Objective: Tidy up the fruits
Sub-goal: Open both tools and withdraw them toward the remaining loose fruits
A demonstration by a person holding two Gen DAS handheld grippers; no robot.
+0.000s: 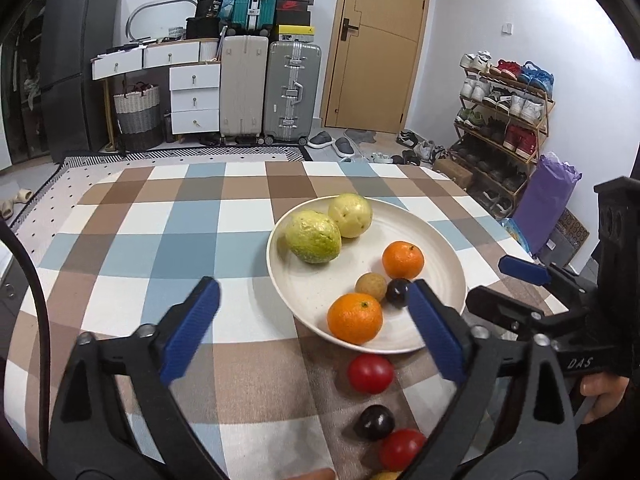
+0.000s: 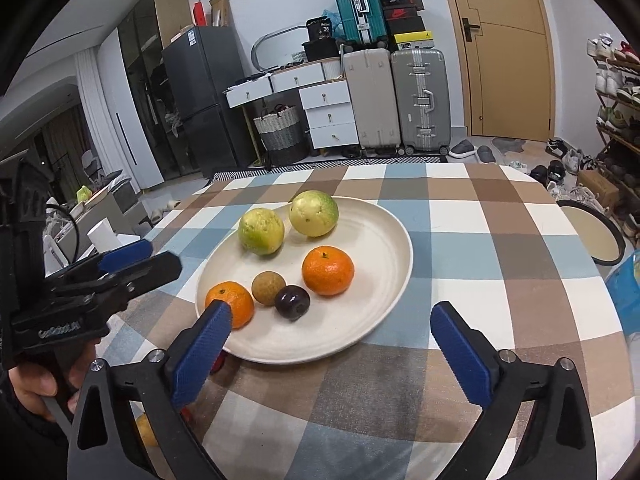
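Observation:
A cream plate on the checked tablecloth holds two green-yellow guavas, two oranges, a brown longan and a dark plum. On the cloth in front of the plate lie two red tomatoes and another dark plum. My left gripper stands open above the plate's near edge with nothing between its pads. My right gripper is also open, empty, over the plate's near rim, its left finger beside an orange.
A yellowish fruit peeks out under the right gripper's left finger. A round stool stands off the table's right side. Suitcases, white drawers and a shoe rack line the room beyond the table's far edge.

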